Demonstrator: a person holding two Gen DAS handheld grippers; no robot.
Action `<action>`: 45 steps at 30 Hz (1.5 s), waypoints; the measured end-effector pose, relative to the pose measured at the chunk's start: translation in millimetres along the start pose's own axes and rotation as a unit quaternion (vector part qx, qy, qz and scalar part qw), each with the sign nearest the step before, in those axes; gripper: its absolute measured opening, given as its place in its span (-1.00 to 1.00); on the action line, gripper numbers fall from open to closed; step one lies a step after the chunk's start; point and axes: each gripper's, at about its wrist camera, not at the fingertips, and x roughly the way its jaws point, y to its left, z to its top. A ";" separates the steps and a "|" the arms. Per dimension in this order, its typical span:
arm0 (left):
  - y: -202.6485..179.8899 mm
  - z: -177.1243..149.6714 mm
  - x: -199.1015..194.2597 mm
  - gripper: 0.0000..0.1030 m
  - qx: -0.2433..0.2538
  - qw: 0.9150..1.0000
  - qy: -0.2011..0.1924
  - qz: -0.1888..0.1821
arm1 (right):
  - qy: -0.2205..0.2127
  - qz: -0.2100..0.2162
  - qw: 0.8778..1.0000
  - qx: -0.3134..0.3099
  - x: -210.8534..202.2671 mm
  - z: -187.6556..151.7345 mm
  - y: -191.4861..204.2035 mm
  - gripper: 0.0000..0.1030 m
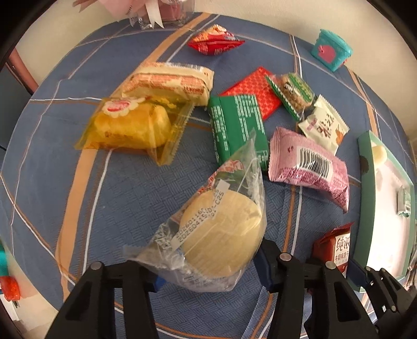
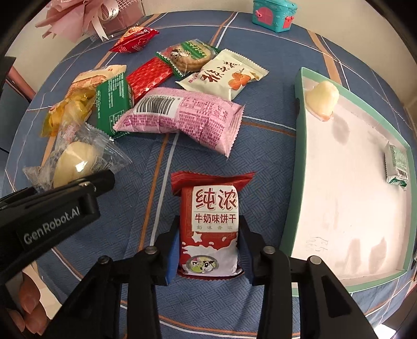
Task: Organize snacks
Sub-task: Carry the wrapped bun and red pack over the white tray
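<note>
My left gripper is shut on a clear packet with a round pale pastry, held over the blue checked tablecloth; the packet also shows in the right wrist view. My right gripper is shut on a red milk biscuit packet, also seen in the left wrist view. A green-rimmed white tray lies to the right, holding a pale sweet and a small green packet.
Loose snacks lie ahead: a pink packet, a green packet, a red flat packet, a cream packet, a cookie packet, yellow cake packets. A teal box and a vase stand at the back.
</note>
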 end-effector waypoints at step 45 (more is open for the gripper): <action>-187.2 -54.7 -73.7 0.09 0.194 0.970 -0.142 -0.046 | -0.090 -0.089 0.936 0.327 -84.3 -54.7 -251.0 -0.20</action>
